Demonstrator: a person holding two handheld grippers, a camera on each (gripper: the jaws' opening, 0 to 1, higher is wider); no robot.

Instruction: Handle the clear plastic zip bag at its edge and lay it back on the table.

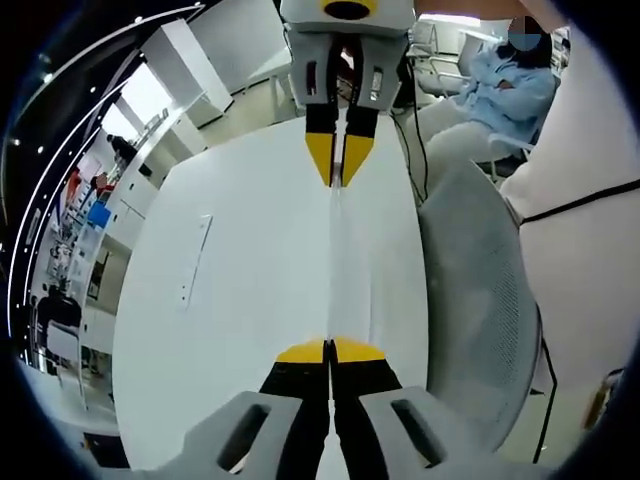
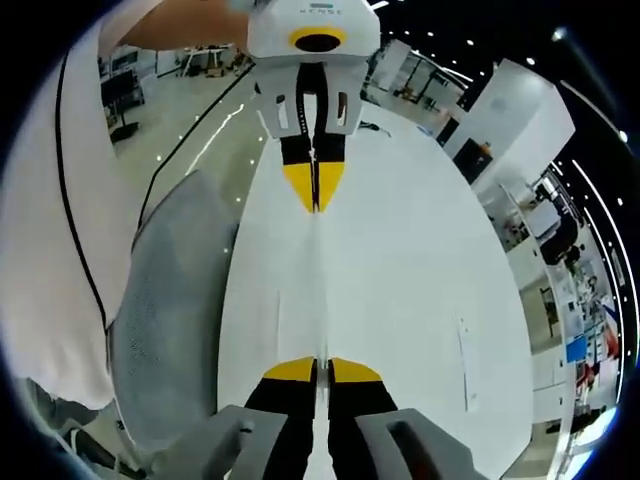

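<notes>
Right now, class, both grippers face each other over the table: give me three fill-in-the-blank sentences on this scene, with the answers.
1. Both grippers, left and right, are shut on the edge of the clear ____.
2. The bag is stretched ____ the two grippers.
3. Beside the white table stands a grey mesh ____.
Answers: bag; between; chair

Two tongs (image 1: 330, 352) (image 2: 317, 371), one zip bag (image 1: 335, 260), one table (image 1: 230, 300), one chair (image 1: 480, 300).

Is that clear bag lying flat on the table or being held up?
Held up: the zip bag is stretched edge-on between the left hand-held gripper and right hand-held gripper, above the table.
</notes>
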